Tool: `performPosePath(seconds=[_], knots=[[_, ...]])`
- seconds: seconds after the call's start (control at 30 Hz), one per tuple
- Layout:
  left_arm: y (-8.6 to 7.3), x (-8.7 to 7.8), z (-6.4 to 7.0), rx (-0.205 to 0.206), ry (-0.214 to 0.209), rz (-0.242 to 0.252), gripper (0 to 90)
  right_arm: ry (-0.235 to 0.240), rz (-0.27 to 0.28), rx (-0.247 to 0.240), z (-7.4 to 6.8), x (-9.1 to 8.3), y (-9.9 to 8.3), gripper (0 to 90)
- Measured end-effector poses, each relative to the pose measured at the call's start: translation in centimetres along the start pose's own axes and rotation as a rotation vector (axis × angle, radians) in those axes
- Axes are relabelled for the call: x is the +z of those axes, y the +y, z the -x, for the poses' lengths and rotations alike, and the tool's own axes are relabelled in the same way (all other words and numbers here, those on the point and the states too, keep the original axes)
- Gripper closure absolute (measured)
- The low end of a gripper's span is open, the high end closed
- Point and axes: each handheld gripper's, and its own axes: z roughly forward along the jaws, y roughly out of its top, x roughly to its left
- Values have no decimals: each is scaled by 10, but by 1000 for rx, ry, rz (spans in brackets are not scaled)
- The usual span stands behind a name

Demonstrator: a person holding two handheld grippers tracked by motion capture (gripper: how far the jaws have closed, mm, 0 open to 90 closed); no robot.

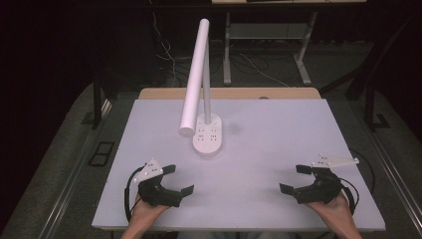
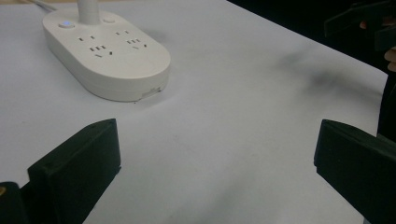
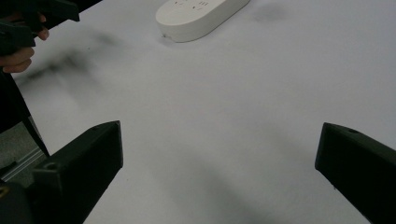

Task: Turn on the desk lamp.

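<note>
left gripper [image 1: 180, 179] sits near the front-left of the table [image 1: 278, 129], jaws spread wide, nothing between them. right gripper [image 1: 294, 178] is at the front-right, jaws also spread wide and empty. the two are well apart, both angled inward toward the table middle.

desk lamp [image 1: 198, 74] stands behind them, left of table centre: white oval base [image 1: 208, 135] flat on the surface, thin stem rising from its back end, long tube head tilted and hanging over the base's left side. base top carries socket outlets and two round buttons; in the left gripper view one button [image 2: 66, 24] glows blue. base [image 2: 107, 53] is nearer the left gripper than the right, touching neither.

bare white surface between each gripper and the base, nothing in the way. faint grey smudges [image 2: 317, 77] on the tabletop between the hands. behind the table: dark floor, loose cables [image 1: 166, 55], metal legs of another desk [image 1: 303, 62].
</note>
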Motion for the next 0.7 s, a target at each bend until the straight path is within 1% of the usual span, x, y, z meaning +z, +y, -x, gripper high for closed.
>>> performPosePath(seconds=[0.23, 0.43, 0.47, 0.53, 0.6, 0.7], knots=[[0, 0, 0, 0, 5, 2, 0, 4, -10, -6, 2, -2, 10, 7], [0, -1, 0, 1, 1, 3, 0, 29, 3, -20, 5, -1, 20, 7], [0, -1, 0, 0, 0, 4, 0, 30, -3, -16, 5, -1, 22, 6], [-1, 0, 0, 0, 1, 5, 0, 31, -10, -35, 6, 1, 29, 7], [-1, 0, 0, 0, 1, 4, 0, 34, -17, -28, 6, 1, 31, 7], [0, -1, 0, 1, -1, 3, 0, 38, -21, -40, 7, 4, 36, 7]])
